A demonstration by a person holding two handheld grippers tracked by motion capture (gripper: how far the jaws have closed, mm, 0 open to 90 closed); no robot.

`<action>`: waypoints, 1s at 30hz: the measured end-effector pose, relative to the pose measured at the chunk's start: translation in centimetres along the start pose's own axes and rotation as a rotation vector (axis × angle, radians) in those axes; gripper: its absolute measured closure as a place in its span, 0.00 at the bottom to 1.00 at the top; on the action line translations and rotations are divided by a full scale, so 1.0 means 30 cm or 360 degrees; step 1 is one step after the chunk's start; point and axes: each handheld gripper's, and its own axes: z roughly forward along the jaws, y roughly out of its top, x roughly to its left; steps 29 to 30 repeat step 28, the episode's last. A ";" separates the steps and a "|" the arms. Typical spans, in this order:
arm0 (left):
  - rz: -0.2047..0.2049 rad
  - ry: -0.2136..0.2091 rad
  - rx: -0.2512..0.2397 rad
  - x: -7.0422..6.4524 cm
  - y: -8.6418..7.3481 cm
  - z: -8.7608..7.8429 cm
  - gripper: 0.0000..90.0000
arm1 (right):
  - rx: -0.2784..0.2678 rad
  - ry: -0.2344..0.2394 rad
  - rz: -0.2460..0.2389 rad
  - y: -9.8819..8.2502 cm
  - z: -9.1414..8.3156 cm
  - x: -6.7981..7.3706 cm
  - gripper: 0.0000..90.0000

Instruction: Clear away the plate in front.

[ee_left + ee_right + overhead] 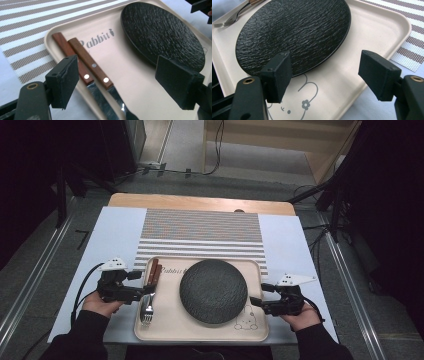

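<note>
Bright table – dark surroundings, sharp focus.

Open tool (325, 76) over black plate (294, 32), tray (372, 32)

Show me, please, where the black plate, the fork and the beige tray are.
black plate (213, 291): high view, centre of its textured face.
fork (146, 314): high view, on the tines.
beige tray (384, 27): right gripper view, bare floor near its corner rim.

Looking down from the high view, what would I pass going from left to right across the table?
Left gripper → wooden-handled cutlery → black plate → rabbit drawing on the tray → right gripper.
</note>
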 end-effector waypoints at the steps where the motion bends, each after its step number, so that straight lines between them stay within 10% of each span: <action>1: -0.0001 0.0013 0.0007 0.005 -0.003 -0.005 0.22 | 0.0001 -0.0001 0.0000 0.000 0.000 0.000 0.28; 30: -0.0022 0.0029 0.0026 0.024 -0.017 -0.014 0.22 | 0.0013 0.0009 0.0000 0.000 0.003 0.002 0.28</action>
